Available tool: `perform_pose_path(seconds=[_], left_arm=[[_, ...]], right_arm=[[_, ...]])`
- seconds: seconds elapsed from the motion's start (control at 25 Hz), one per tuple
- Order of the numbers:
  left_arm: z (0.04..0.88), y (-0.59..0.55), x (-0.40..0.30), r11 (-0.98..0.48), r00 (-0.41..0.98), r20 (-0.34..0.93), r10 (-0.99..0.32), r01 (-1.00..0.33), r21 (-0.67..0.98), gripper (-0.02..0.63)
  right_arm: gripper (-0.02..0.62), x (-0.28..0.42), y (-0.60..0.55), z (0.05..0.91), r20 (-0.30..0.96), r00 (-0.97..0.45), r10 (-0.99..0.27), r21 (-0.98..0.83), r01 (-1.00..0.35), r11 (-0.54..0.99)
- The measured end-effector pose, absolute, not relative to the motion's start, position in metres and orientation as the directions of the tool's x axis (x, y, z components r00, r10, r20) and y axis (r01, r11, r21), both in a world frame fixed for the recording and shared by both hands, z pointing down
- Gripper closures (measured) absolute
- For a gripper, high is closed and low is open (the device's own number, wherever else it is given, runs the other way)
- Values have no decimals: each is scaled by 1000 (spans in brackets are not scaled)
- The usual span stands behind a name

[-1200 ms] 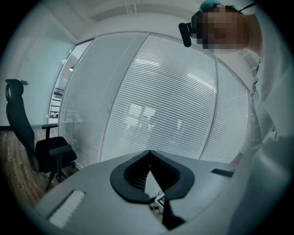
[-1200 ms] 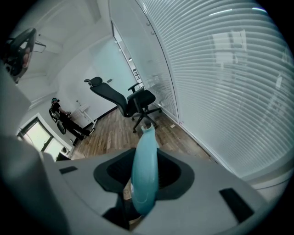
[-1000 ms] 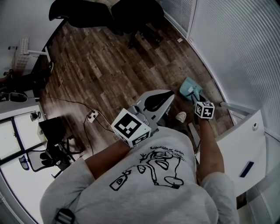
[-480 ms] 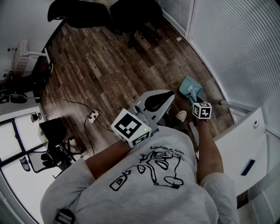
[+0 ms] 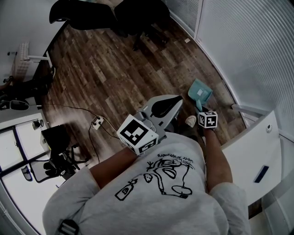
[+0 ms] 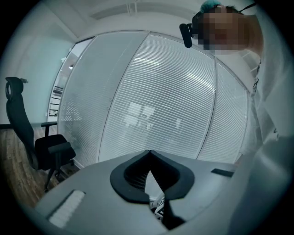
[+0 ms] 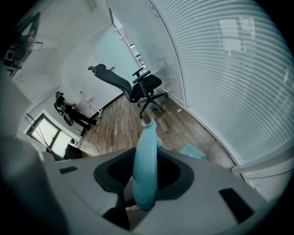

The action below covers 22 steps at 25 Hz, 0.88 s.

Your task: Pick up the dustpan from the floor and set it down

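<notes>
The teal dustpan (image 5: pixel 200 92) is at the wooden floor beside the blind-covered glass wall. In the right gripper view its long teal handle (image 7: pixel 146 170) stands up between the jaws, and its pan (image 7: pixel 193 150) shows beyond on the floor. My right gripper (image 5: pixel 200 106) (image 7: pixel 146 161) is shut on that handle and points steeply down. My left gripper (image 5: pixel 165 106) (image 6: pixel 149 153) hovers level to the left of the dustpan, its jaws shut with nothing between them, facing the blinds.
Two black office chairs (image 5: pixel 92 13) stand at the far end of the floor. A white cabinet (image 5: pixel 250 156) is close on the right. A power strip (image 5: pixel 96 121) with its cable lies on the left, near a desk with dark gear (image 5: pixel 55 156). A shoe (image 5: pixel 190 121) shows below the dustpan.
The right gripper's marker cube has shifted left and nearer to the person in the head view, still on the handle. The dustpan's pan has barely moved. The left gripper has stayed put.
</notes>
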State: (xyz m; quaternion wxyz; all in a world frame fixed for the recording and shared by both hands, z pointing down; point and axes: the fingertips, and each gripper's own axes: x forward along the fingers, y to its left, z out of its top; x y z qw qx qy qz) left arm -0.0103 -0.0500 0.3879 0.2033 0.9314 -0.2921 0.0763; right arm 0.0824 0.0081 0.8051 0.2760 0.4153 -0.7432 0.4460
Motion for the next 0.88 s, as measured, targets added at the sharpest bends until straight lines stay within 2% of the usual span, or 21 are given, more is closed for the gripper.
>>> perform_pose_path(seconds=[0.88], left_arm=[[388,-38,-10,-755,826,259,-500,-563,336,604]], right_arm=[[489,55,54,822,806,-553,-212,-526,-833,171]])
